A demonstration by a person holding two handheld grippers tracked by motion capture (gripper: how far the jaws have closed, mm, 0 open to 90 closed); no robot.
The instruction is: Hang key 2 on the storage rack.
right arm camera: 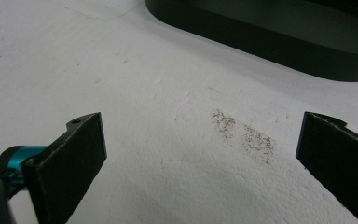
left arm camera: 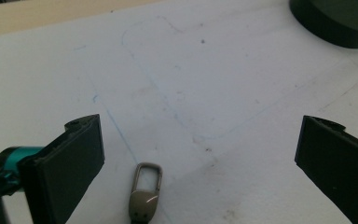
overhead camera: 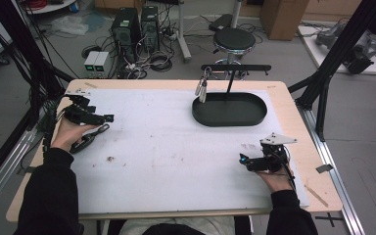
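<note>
Between the left gripper's point(left arm camera: 198, 163) two black jaws, which stand wide apart, a small grey carabiner clip point(left arm camera: 145, 193) lies flat on the white mat point(left arm camera: 214, 84), closer to the left-hand jaw and touching neither. Its open loop end points away from the camera. A corner of the black oval tray point(left arm camera: 340, 25) sits at the upper right of the left gripper view, well apart from the clip.

From the high view, the left gripper point(overhead camera: 103, 119) rests at the mat's left edge in the person's left hand point(overhead camera: 71, 131), with the clip point(overhead camera: 101, 129) just beside its tip. The right gripper point(overhead camera: 247, 161) sits near the mat's right front corner, held by the right hand point(overhead camera: 274, 178). Its jaws are also spread wide, with only bare mat and a grey smudge point(right arm camera: 244, 133) between them, and the tray's wall point(right arm camera: 261, 42) beyond.

The tray point(overhead camera: 229, 116) stands toward the table's far right, carrying an upright post with a crossbar point(overhead camera: 235, 67); two silvery clips point(overhead camera: 201, 87) hang from the bar's left end, over the tray's left rim.
</note>
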